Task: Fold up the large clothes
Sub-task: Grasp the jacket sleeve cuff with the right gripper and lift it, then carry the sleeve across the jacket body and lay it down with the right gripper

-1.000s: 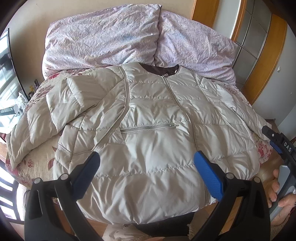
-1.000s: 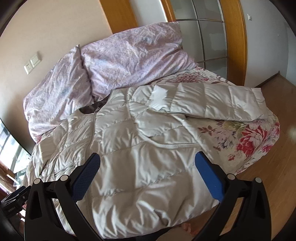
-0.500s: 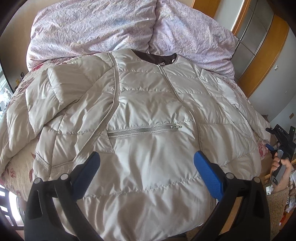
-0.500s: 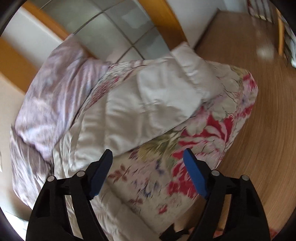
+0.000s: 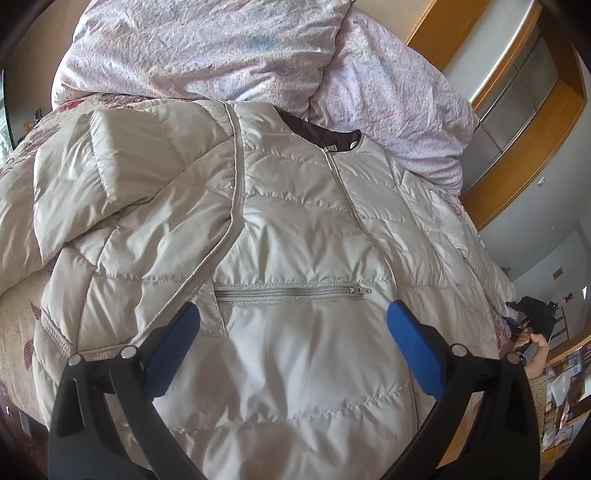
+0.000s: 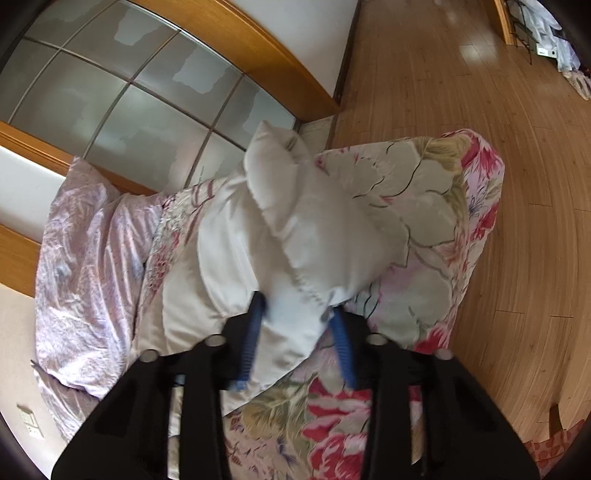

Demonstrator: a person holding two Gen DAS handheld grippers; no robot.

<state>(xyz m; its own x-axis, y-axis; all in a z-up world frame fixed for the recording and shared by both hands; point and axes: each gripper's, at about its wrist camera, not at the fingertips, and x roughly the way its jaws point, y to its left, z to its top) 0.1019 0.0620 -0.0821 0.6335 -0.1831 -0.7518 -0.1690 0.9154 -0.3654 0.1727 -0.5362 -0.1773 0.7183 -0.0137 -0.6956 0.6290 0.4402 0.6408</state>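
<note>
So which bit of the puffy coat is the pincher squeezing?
Find the bed with the flowered red and pink quilt. The pale cream quilted puffer jacket lies on it, and one sleeve reaches toward the quilt's edge. The right gripper pinches that sleeve; the other lies folded over the jacket's chest.

Nothing here can be read. The jacket point(image 5: 295, 229) shows no brand name or tag lettering on its front, collar or pocket zip. The small framed thing on the far wall point(image 5: 557, 273), off to the right of the jacket, is too tiny and blurred to tell whether it carries writing. The white items by the rack point(image 6: 546, 33), across the floor from the bed, carry a dark mark that stays unreadable. The wall switch plate point(image 6: 30, 421) is blank.
</note>
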